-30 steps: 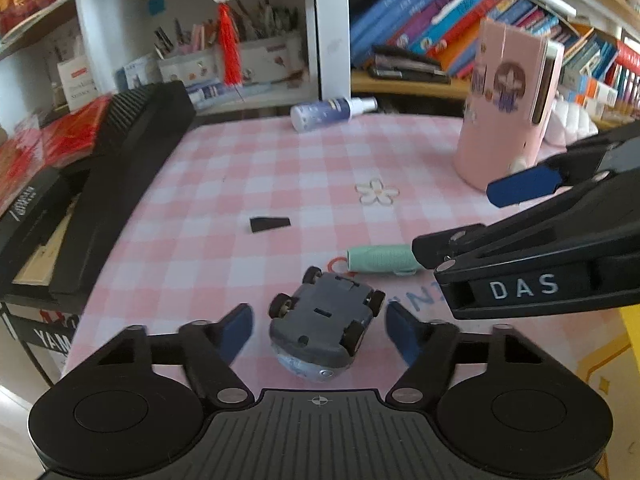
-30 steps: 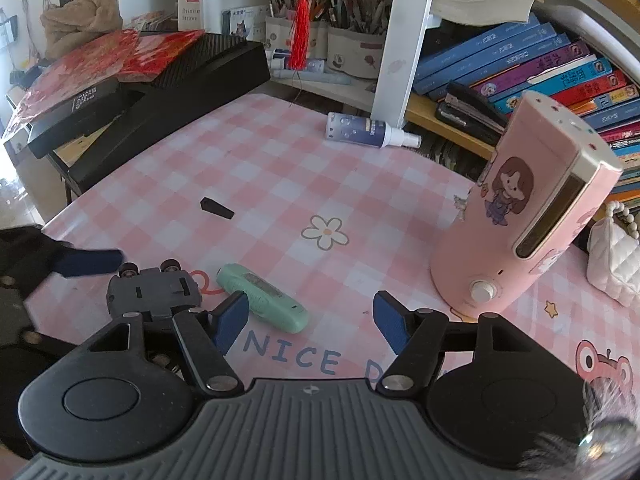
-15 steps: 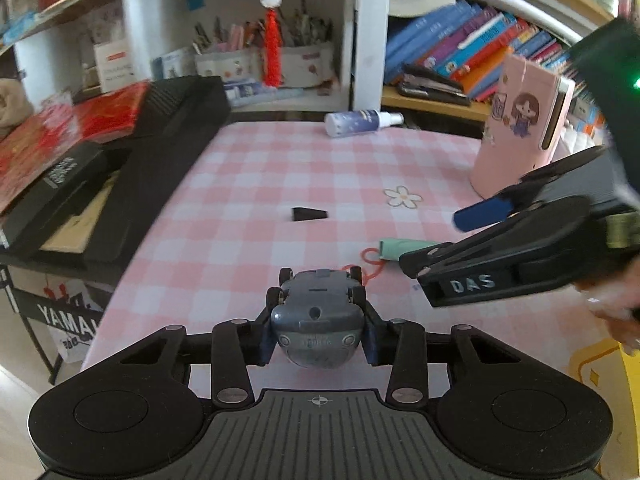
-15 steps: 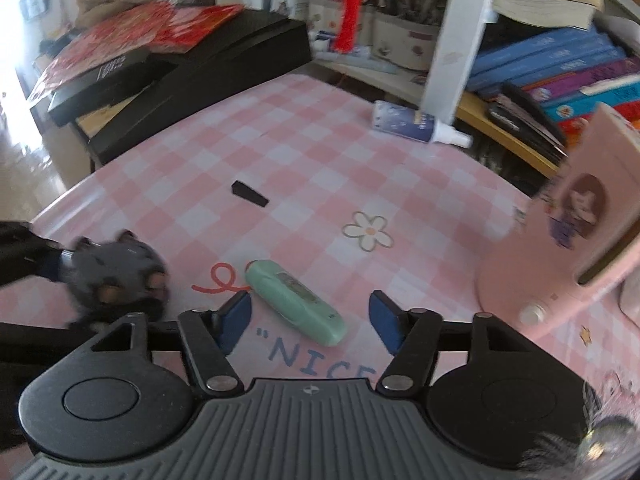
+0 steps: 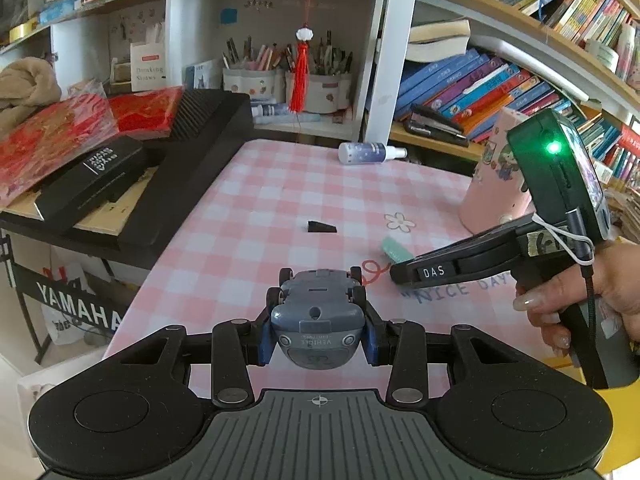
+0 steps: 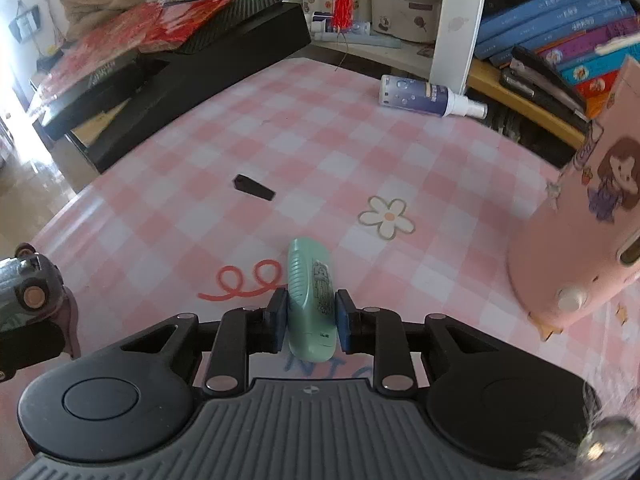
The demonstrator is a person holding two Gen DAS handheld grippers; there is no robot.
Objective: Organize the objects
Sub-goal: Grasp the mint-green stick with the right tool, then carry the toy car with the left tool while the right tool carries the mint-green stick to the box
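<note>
Left gripper (image 5: 319, 342) — blue pads clamped on both flanks of a small grey-blue plastic toy car (image 5: 318, 316), which sits upside down between them, wheels up, its rounded end toward the camera; car appears lifted clear of the pink-and-white checked tablecloth (image 5: 256, 216)

Right gripper (image 6: 311, 322) — jaws have just been closing and now press on either side of a mint-green oblong plastic case (image 6: 310, 300). Case runs lengthwise between the pads, far end sticking out forward over the cloth, beside a red curl printed on it. In the left wrist view the person's right hand (image 5: 600, 300) grips the handle, a green light lit on the device mounted above

Further out on the cloth: a small black wedge-shaped piece (image 6: 254, 187) lies alone, well apart from both grippers; a white-and-purple spray bottle (image 6: 430, 96) lies on its side near the far edge; a tall pink box with a cartoon girl sticker (image 6: 588, 240) stands at the right

Beyond the left edge, a black keyboard case (image 5: 188, 168), red papers stacked on it
</note>
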